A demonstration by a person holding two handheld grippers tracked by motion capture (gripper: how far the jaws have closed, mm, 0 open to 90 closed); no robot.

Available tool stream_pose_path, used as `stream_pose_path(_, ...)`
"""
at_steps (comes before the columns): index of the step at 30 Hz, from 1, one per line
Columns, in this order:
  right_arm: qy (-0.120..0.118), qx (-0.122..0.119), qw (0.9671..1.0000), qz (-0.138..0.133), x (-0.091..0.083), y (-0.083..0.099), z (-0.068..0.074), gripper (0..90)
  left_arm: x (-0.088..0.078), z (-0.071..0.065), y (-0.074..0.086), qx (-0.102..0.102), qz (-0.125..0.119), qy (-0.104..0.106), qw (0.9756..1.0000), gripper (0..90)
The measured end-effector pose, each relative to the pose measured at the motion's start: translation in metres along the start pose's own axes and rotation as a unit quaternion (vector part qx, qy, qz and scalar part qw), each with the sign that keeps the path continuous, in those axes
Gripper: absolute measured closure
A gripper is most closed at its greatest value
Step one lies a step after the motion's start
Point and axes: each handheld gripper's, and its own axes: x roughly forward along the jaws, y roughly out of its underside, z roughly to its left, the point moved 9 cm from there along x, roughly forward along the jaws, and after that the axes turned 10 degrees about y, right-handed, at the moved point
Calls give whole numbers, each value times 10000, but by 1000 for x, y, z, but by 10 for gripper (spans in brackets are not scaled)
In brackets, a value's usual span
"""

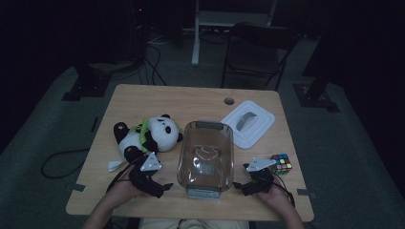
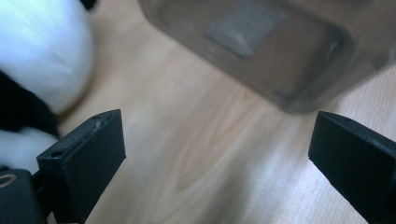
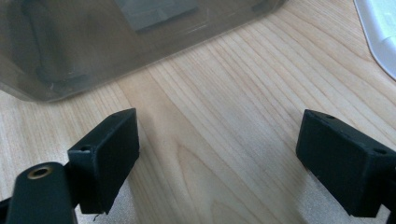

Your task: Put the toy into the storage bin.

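Note:
A clear plastic bin (image 1: 206,155) stands in the middle of the wooden table (image 1: 143,102), and nothing lies inside it. My left gripper (image 1: 164,189) rests near the front edge just left of the bin, open, with bare wood between its jaws. In the left gripper view the bin (image 2: 261,42) is ahead and the panda's white fur (image 2: 37,51) is at the left. My right gripper (image 1: 240,187) sits open just right of the bin, which shows as a grey wall (image 3: 107,42) in the right gripper view.
A plush panda (image 1: 148,136) lies left of the bin. A white lid (image 1: 248,123) lies at the back right, its edge (image 3: 380,32) seen from the right gripper. A colour cube (image 1: 282,163) sits by my right hand. A chair (image 1: 258,52) stands beyond the table.

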Motion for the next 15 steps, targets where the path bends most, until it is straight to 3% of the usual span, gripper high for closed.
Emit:
stream_pose_path(7,0,3,10000,1,0,0,0,128,-22,13,-25,97,-230,-128,9996,46)
stream_pose_path(15,-2,4,10000,-2,0,0,0,127,-49,40,-53,106,-481,-400,9980,46)
